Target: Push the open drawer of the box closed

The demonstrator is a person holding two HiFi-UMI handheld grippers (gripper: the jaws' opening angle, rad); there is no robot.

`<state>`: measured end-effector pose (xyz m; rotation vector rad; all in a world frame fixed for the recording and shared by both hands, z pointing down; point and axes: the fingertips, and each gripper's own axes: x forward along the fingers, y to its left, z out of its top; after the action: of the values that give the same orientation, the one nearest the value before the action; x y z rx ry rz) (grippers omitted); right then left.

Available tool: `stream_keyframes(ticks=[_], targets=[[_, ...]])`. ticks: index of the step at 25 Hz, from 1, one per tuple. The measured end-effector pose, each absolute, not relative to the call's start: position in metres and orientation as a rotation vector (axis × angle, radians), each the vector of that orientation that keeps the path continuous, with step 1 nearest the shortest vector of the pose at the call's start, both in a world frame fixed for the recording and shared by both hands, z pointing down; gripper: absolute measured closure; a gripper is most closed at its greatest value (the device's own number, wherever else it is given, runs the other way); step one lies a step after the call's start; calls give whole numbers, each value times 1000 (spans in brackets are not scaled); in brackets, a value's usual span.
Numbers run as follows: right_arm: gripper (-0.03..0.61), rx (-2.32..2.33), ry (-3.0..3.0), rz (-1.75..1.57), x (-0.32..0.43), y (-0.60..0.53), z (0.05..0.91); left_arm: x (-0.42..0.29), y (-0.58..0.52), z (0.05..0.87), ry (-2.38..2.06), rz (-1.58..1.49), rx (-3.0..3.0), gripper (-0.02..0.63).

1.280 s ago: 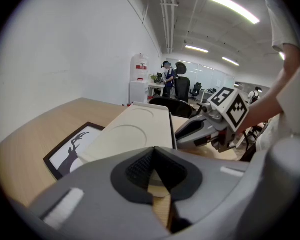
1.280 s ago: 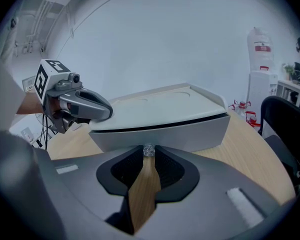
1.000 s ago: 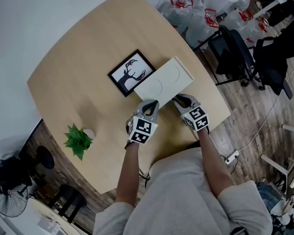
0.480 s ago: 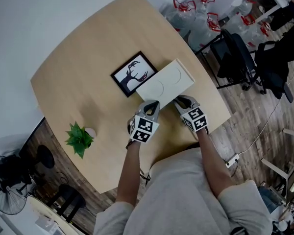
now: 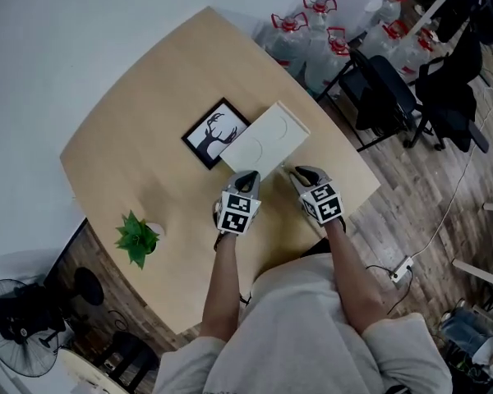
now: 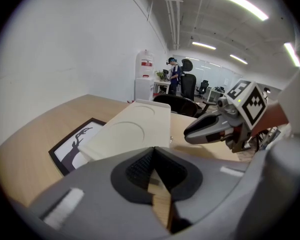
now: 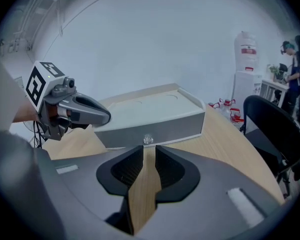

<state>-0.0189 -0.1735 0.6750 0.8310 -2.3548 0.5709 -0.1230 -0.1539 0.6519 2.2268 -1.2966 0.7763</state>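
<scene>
Two hand-held grippers sit low over the surface (image 5: pixel 140 138) beside the box (image 5: pixel 267 140), which lies near the surface's 3 o'clock edge in the head view, its length running from 7 to 1 o'clock.

The drawer (image 7: pixel 160 128) is in the box's long side facing 4 o'clock. In the right gripper view its grey front lies flush with the box wall, with no gap showing. A small clear knob (image 7: pixel 148 140) sticks out at the middle of the front.

The right hand-held gripper (image 5: pixel 294 171) points at 10 o'clock towards that front. Its jaws stand a little apart with nothing between them, and the knob is just ahead of the narrow gap. I cannot tell whether the tips touch it.

The left hand-held gripper (image 5: pixel 246 176) is at the box's 7 o'clock end, pointing at 12 o'clock. Its jaws meet at the tips and hold nothing, and its own view looks along the cream lid (image 6: pixel 135 129).

A framed deer picture (image 5: pixel 215 132) lies flat against the box's 10 o'clock side. A small green plant (image 5: pixel 135 238) stands well apart, at 8 o'clock from the left hand-held gripper. Off the surface at 1 o'clock stand water bottles (image 5: pixel 300 31) and a black chair (image 5: pixel 378 97).
</scene>
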Motion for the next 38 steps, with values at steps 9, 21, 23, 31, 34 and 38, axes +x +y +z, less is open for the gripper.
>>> stream_keyframes(ticks=[9,21,23,31,34,38], targets=[[503,1024,-2434,591,13,-144,634,-116,-106,631,-1400,454,2086,560],[505,1146,-2518,609,18,-107,603,-105,-59,598,-1366,500,2209,560],[505,1156,-2527,616,16,-103,601,-109,-54,596,-1367,517,2216,560],[537,1206,-2494,620,19,-99,602,-112,-52,591,-1329,515,2270,560],[538,1205,-2492,615,17,-101,600,-114,-55,588,-1325,507,2280,560],[563,1203,-2493,606,14,-103,598,-118,-60,583,-1329,491,2286,560]])
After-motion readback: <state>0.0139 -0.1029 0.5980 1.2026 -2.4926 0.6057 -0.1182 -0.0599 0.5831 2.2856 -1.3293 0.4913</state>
